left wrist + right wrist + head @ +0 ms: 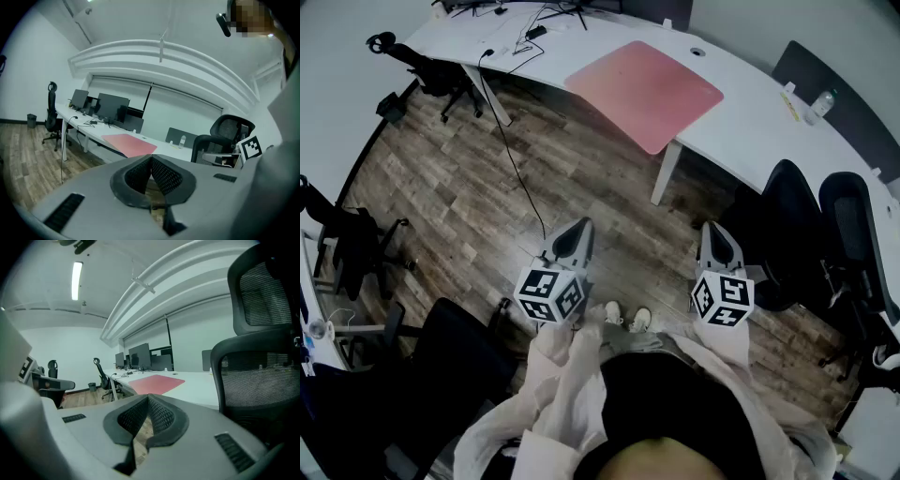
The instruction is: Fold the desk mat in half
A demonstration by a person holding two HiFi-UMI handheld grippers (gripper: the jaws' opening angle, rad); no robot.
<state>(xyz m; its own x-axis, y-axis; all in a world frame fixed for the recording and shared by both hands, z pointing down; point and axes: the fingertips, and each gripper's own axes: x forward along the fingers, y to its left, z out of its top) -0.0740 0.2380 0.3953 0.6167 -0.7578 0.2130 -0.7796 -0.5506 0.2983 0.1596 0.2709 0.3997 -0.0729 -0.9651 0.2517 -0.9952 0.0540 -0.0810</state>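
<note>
Desk mat (645, 92): pink, lying flat and unfolded on the white desk (750, 122), with one corner past the desk's front edge.
Left gripper (579, 232): well short of the desk, above the wood floor (478, 197); its jaws are pressed together with nothing between them.
Right gripper (713, 234): also well short of the desk; its jaws are closed and empty.
Office chairs (797, 216): black, just beside the desk.

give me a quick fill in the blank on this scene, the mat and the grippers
1. The mat on the desk is ____ in colour.
2. It lies ____, with no fold in it.
3. The left gripper and right gripper both have their jaws ____, with nothing held.
4. Neither gripper touches the mat; both are over the ____ floor.

Missing words: pink; flat; shut; wooden
</note>
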